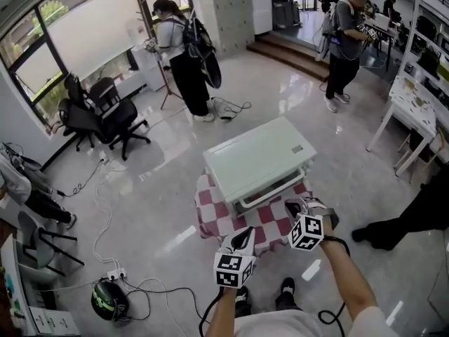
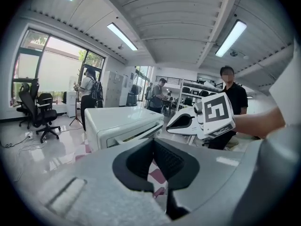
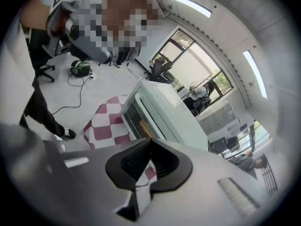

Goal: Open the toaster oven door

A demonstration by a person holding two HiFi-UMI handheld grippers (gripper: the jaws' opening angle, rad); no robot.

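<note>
Left gripper (image 1: 245, 236), right gripper (image 1: 293, 205), both seemingly closed; one toaster oven (image 1: 259, 156).

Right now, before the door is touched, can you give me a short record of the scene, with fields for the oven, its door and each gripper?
oven: pale toaster oven on a red-and-white checkered cloth
door: looks closed, handle across the front
left gripper: shut, empty, short of the oven
right gripper: shut, empty, faces the door, not touching it
task step: door not yet opened
</note>
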